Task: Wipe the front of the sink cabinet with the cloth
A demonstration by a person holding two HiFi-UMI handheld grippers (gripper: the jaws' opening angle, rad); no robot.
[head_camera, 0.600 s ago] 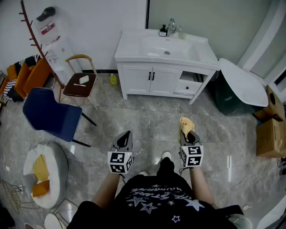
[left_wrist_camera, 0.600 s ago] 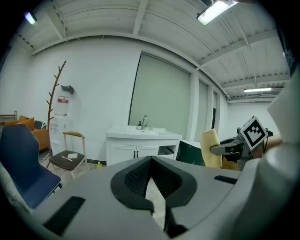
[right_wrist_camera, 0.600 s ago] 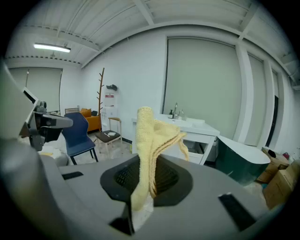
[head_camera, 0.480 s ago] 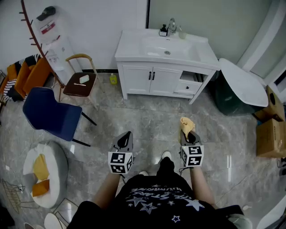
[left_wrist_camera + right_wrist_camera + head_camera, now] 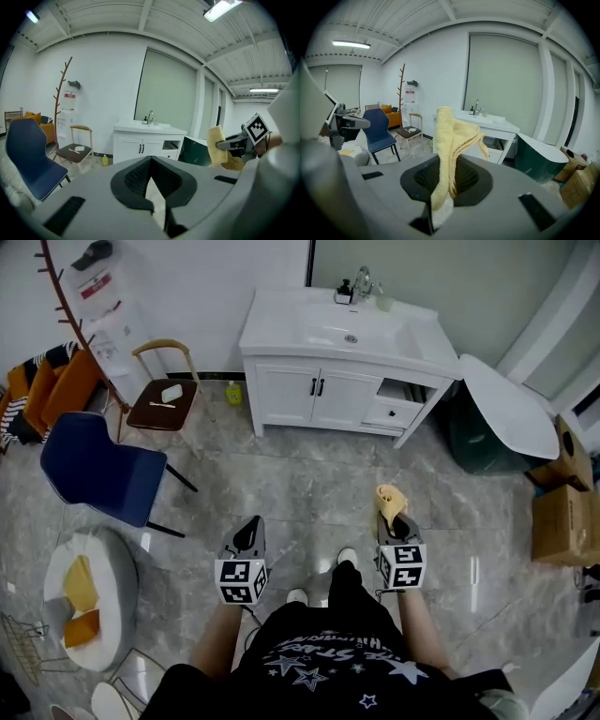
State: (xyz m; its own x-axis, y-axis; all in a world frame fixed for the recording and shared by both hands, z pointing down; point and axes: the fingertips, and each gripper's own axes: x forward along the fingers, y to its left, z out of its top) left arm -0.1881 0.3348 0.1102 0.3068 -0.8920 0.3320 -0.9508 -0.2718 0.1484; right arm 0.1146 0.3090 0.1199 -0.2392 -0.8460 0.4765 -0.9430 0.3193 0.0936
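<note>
Hands are hidden beneath the marker cubes of both grippers in the head view, and only the forearms show. Lettering on the person's black shirt [image 5: 323,657], set among printed stars, is too distorted to read. The red label on the white bag [image 5: 98,287] hanging from the coat rack [image 5: 58,296] is too small to read. A cardboard box [image 5: 565,512] is cut off by the right edge.

Left gripper [image 5: 251,524]: jaws closed together to a point, nothing between them, confirmed in the left gripper view [image 5: 150,165]. Right gripper [image 5: 393,514]: jaws clamped on the yellow cloth [image 5: 390,497]. In the right gripper view [image 5: 446,180] the cloth [image 5: 451,136] stands folded and upright out of the jaws, with a loose end hanging below them.

Sink cabinet [image 5: 319,395]: white, two closed doors with dark handles, standing against the far wall, well apart from both grippers across the marble floor [image 5: 309,493]. The cloth touches no part of it. The cabinet also appears in the left gripper view [image 5: 140,147] and behind the cloth in the right gripper view [image 5: 494,133].
</note>
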